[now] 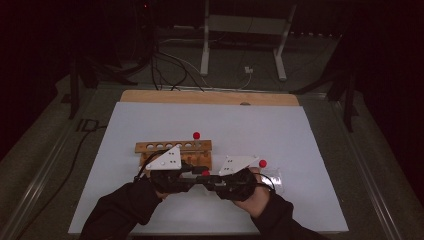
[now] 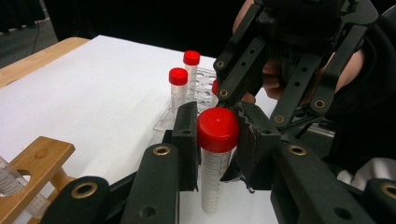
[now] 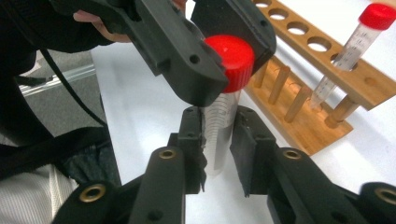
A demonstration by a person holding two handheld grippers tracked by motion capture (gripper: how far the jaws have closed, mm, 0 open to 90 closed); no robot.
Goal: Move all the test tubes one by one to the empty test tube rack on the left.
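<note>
A clear tube with a red cap stands upright between both grippers, low over the white table. My left gripper is shut on its red cap, one jaw on each side. My right gripper comes from the opposite side and is shut on the tube's graduated body below the cap. In the high view the two grippers meet nose to nose at the tube, just in front of the wooden rack.
The wooden rack holds one red-capped tube at its right end, and another tube lies slanted in it. A clear plastic rack to the right carries two more capped tubes. The far half of the white table is bare.
</note>
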